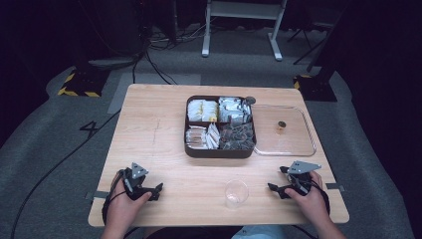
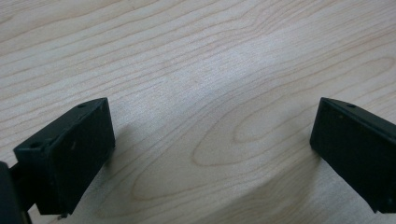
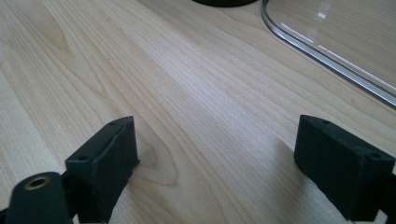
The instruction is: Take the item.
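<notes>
One four-compartment box [image 1: 220, 149], one clear lid [image 1: 286, 130], one clear cup [image 1: 235, 192], two grippers.

left claw [image 1: 158, 189] gaping, right claw [image 1: 276, 179] gaping, both hand-held low

A dark brown square tray with four compartments [image 1: 191, 149] sits near the middle of the light wooden table [image 1: 159, 134], toward its far side. Its far-left compartment holds yellow-and-white packets [image 1: 202, 110], the far-right one silvery foil packets [image 1: 234, 109], the near-left one white and tan sachets [image 1: 203, 137], the near-right one dark brownish packets [image 1: 238, 136]. A clear rectangular plastic lid [image 1: 298, 144] with a small brown knob [image 1: 281, 127] lies flat just right of the tray. A clear plastic cup [image 1: 236, 193] stands upright near the table's near edge.
</notes>
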The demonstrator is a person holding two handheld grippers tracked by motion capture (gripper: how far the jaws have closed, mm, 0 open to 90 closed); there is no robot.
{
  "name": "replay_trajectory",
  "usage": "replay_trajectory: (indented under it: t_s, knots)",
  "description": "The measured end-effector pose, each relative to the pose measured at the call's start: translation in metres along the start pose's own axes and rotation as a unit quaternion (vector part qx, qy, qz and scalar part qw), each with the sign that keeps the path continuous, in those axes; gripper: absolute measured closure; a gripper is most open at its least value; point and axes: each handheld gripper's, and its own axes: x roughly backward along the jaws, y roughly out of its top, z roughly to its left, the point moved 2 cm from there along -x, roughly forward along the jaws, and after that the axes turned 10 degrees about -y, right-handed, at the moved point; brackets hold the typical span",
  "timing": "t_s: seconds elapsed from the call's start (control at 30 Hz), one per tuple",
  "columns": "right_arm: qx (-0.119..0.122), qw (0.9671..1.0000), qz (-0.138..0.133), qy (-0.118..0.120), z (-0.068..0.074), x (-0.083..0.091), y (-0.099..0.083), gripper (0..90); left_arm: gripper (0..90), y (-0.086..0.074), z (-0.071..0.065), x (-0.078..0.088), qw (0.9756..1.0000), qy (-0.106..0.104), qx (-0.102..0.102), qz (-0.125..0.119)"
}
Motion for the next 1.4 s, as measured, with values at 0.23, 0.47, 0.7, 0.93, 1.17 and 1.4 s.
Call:
replay_trajectory:
  t_s: [0.23, 0.47, 0.7, 0.93, 1.17, 1.4]
  knots:
    - [0.000, 1.0000, 0.000, 0.000, 0.000, 0.000, 0.000, 13.7, 28.7, 0.005, -0.009, 0.004, 0.9999, -0.011, -0.008, 0.002]
    - [-0.003, 1.0000, 0.001, -0.003, 0.001, 0.001, 0.000, 13.9, 32.7, 0.008, -0.013, 0.010, 0.9998, -0.020, -0.009, 0.000]
    - [-0.010, 0.9999, -0.001, -0.008, 0.000, 0.001, 0.000, 16.6, 32.6, 0.022, -0.025, 0.025, 0.9981, -0.056, -0.025, -0.011]
    - [-0.009, 0.9999, -0.002, -0.011, 0.001, 0.001, -0.001, 17.7, 32.7, 0.040, -0.035, 0.031, 0.9971, -0.065, -0.032, -0.025]
    - [-0.010, 0.9999, -0.003, -0.010, 0.001, 0.001, -0.001, 17.8, 32.7, 0.066, -0.043, 0.032, 0.9961, -0.072, -0.037, -0.035]
    - [-0.010, 0.9999, -0.003, -0.009, 0.000, 0.001, -0.001, 17.9, 31.9, 0.090, -0.053, 0.033, 0.9928, -0.083, -0.031, -0.080]
